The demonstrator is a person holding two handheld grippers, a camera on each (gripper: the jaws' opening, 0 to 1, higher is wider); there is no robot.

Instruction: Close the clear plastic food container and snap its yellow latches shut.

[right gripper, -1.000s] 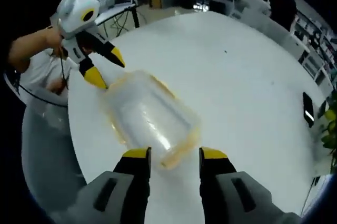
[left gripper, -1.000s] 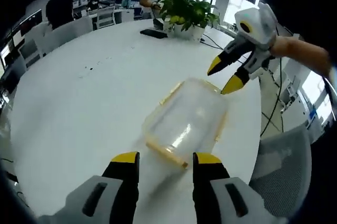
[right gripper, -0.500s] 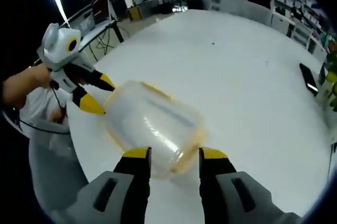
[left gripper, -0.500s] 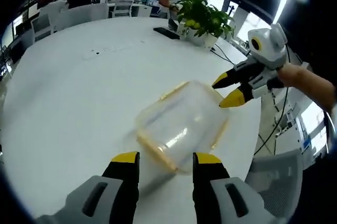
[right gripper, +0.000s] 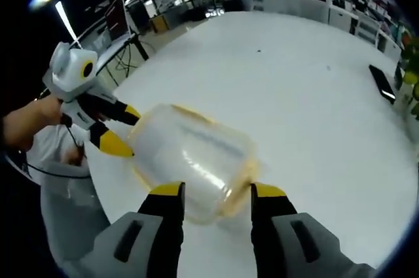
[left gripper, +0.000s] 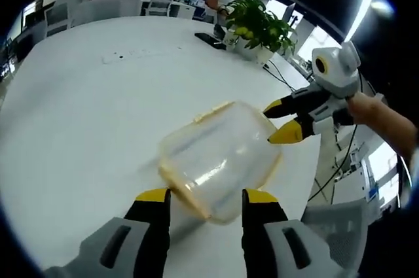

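A clear plastic container (left gripper: pixel 219 157) with yellow trim and latches lies on the round white table (left gripper: pixel 85 114). Its near end reaches in between the yellow fingertips of my left gripper (left gripper: pixel 207 195), whose jaws stand apart, open. At the container's far right corner is my right gripper (left gripper: pixel 278 123), also open, its tips against the yellow rim. In the right gripper view the container (right gripper: pixel 193 157) sits just ahead of the right gripper (right gripper: pixel 217 190). The left gripper (right gripper: pixel 127 135) meets its left end there. I cannot tell whether the lid is fully seated.
A potted plant (left gripper: pixel 254 24) and a black phone (left gripper: pixel 209 39) sit at the table's far side; the phone (right gripper: pixel 381 83) lies right in the other view. A grey chair (left gripper: pixel 337 229) stands off the table's edge. A person's hands (left gripper: pixel 383 121) hold the grippers.
Both grippers have closed in on the container from opposite ends. Its ends now reach between the fingertips. The jaws keep the same spread.
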